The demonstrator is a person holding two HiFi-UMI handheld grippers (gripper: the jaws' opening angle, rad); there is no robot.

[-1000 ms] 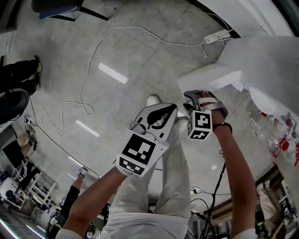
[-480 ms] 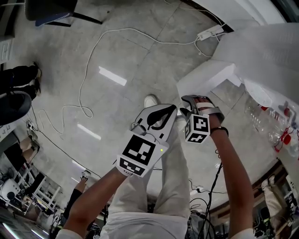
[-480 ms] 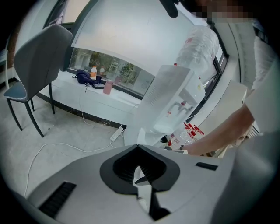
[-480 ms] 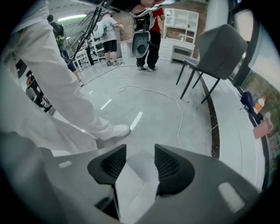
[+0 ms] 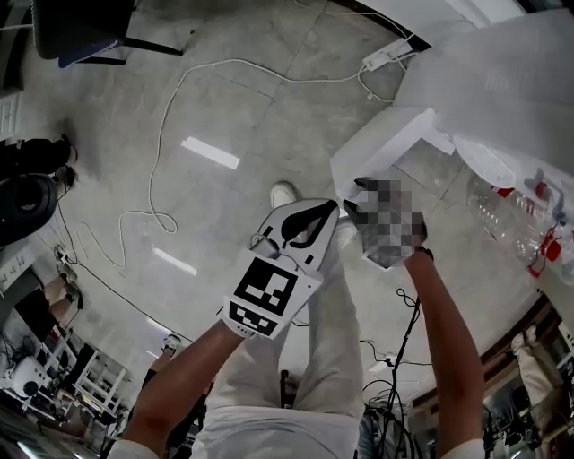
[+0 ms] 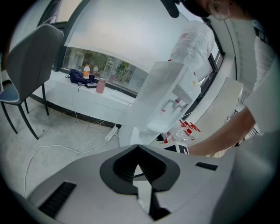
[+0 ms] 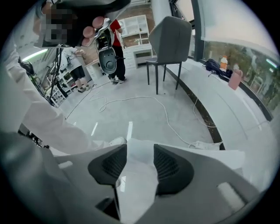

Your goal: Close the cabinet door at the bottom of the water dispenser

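The white water dispenser (image 5: 502, 81) stands at the right of the head view, and it shows again in the left gripper view (image 6: 162, 105). Its bottom cabinet door (image 5: 386, 148) swings out over the floor toward me. My right gripper (image 5: 357, 193) is at the door's outer edge, partly under a mosaic patch. In the right gripper view the white door (image 7: 138, 175) fills the gap between the jaws of the right gripper (image 7: 140, 162), which grip it. My left gripper (image 5: 309, 215) hangs just left of it, jaws shut on nothing (image 6: 138, 147).
Plastic bottles (image 5: 511, 215) lie on the floor right of the door. A white cable (image 5: 179, 99) loops across the grey floor to a power strip (image 5: 387, 52). A chair (image 5: 81, 27) stands at the far left. My shoe (image 5: 285, 193) is below the grippers.
My right gripper has moved up to the door's outer edge and closed on it. The left gripper has stayed put. The view has shifted slightly.
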